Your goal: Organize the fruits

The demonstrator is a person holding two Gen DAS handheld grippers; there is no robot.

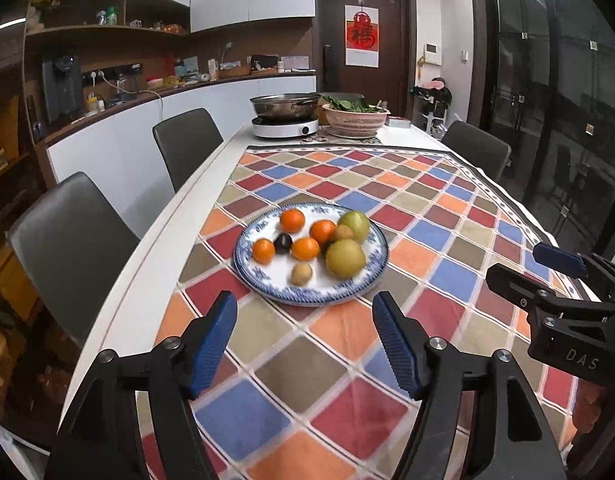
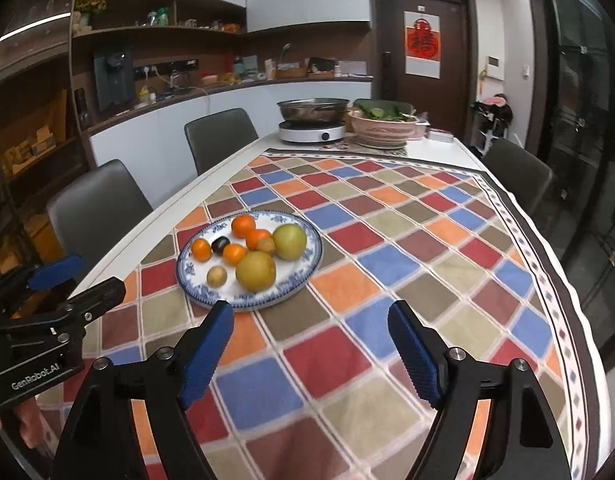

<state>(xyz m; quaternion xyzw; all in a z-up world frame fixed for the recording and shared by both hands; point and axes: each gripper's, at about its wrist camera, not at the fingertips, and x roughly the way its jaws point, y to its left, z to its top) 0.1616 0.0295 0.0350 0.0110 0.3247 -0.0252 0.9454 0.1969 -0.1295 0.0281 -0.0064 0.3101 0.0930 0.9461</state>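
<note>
A blue-and-white plate (image 1: 267, 280) (image 2: 307, 268) sits on the checkered tablecloth and holds several fruits: small oranges (image 1: 292, 220) (image 2: 243, 226), two large yellow-green round fruits (image 1: 345, 259) (image 2: 256, 271), a dark plum (image 1: 282, 243) (image 2: 220, 245) and small brown kiwis (image 1: 301, 273) (image 2: 217, 276). My left gripper (image 1: 305, 340) is open and empty, hovering just short of the plate. My right gripper (image 2: 311, 350) is open and empty, to the right of the plate's near edge. Each gripper shows at the edge of the other's view.
A checkered cloth (image 1: 387, 208) covers the white table. At the far end stand an induction cooker with a metal pot (image 1: 285, 106) and a bowl of greens (image 1: 355, 118). Grey chairs (image 1: 187, 140) line the left side and one stands at the far right.
</note>
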